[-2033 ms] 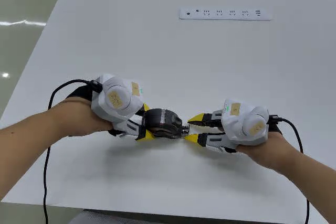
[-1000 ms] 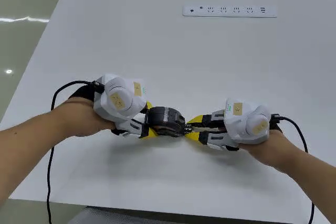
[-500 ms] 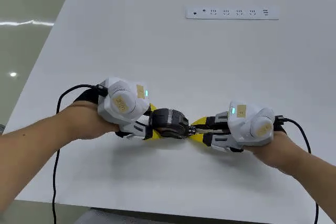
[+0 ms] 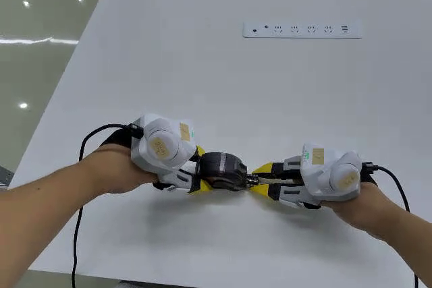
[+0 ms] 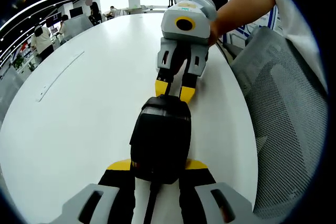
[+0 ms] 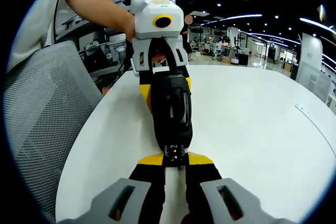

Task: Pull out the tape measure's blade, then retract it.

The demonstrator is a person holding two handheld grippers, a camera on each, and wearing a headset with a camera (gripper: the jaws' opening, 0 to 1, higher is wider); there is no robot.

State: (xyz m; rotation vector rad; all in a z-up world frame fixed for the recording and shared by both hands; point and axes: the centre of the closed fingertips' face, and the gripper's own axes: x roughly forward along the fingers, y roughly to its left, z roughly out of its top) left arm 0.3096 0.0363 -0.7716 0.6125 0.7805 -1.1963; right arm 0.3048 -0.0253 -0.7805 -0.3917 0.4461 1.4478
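**Black tape measure gripped from both ends**

White table [image 4: 202,65] carries the scene, with both grippers low over its near edge and pointing at each other. The left gripper [image 4: 202,169] has its yellow-tipped jaws spread wide enough to take the tape measure [image 4: 224,169] and pressed against the two sides of the dark case, which lies between the grippers, just over the tabletop (whether it touches the surface I cannot tell). In the left gripper view the case runs straight out from between the jaws toward the other tool.

The right gripper [image 6: 176,160] is drawn in to a narrow gap, and its tips pinch the small metal end hook [image 6: 175,152] of the blade. The hook sits right at the case's mouth. A hand wraps each gripper body, and a black cable trails from each. A white power strip [image 4: 302,30] lies well apart, farther back on the table.
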